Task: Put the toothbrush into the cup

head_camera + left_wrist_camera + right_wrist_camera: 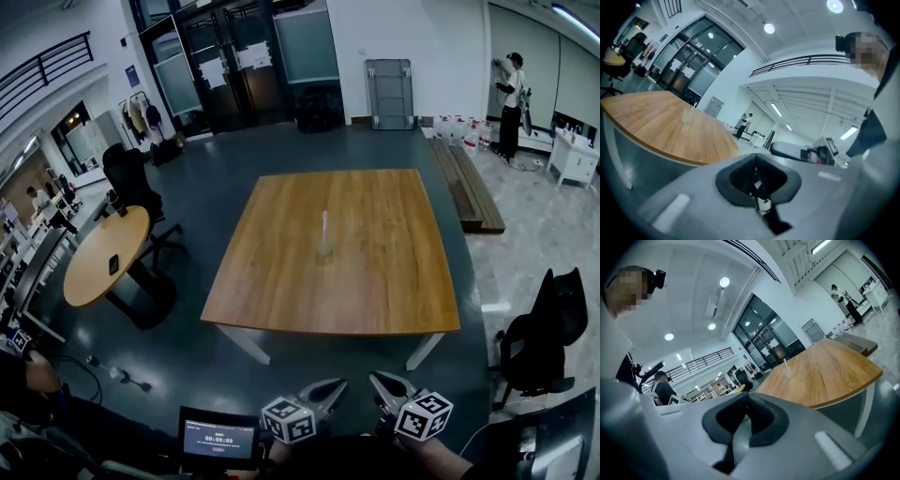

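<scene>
The left hand-held gripper (328,392) and right hand-held gripper (382,382) are pressed together, empty. Well ahead on the desk (375,281), the toothbrush (324,222) seemingly stands in the cup (324,248); likely nothing remains.

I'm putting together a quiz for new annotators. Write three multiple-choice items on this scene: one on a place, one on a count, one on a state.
1. Where on the wooden table is the cup?
A) near the middle
B) at the near edge
C) at the far right corner
2. How many tools show in the head view?
A) one
B) two
C) three
3. How do the left tool's jaws stand?
A) wide apart
B) shut on the cup
C) together, empty

Answers:
1. A, it stands mid-tabletop.
2. B, the left tool and the right tool show at the bottom edge.
3. C, the left gripper view shows them meeting with nothing between.
</scene>
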Motion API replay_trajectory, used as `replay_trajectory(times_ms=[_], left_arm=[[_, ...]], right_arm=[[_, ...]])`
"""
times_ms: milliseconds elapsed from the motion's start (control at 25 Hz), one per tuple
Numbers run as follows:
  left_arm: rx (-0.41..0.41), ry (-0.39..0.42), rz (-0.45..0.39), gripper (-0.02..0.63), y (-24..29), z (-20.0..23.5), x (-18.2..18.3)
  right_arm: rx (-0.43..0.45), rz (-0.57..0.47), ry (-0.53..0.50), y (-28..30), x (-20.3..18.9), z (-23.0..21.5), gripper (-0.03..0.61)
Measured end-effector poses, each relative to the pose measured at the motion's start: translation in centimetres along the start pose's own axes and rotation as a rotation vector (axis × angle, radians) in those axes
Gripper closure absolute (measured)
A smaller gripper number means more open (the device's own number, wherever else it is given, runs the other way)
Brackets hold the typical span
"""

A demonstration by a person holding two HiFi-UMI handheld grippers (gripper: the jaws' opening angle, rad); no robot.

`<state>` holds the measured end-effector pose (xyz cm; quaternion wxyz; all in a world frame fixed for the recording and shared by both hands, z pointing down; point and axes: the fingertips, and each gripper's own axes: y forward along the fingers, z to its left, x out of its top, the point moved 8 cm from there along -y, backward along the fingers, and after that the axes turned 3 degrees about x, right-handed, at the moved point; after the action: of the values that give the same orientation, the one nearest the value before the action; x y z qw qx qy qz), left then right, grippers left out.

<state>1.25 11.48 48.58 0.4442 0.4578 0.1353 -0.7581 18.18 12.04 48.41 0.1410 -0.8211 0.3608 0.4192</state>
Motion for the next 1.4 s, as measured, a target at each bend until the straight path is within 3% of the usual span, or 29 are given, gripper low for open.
replay_trajectory(times_ms=[440, 840, 1400], left_arm=[[-0.034, 0.047, -0.001, 0.61, -1.7, 1.2, 2.1], [-0.065, 0.074, 0.002, 0.611, -3.6, 3.8, 3.9], [-0.071, 0.052, 0.006, 0.611, -5.7, 5.4, 3.6]], right_arm=[[-0.001, -0.033, -0.071, 1.9, 0.3, 2.5, 0.572], [-0.044, -0.07, -0.07, 4.5, -0.4, 3.8, 0.572], [-0.068, -0.055, -0.063, 5.8, -2.0, 5.3, 0.572]])
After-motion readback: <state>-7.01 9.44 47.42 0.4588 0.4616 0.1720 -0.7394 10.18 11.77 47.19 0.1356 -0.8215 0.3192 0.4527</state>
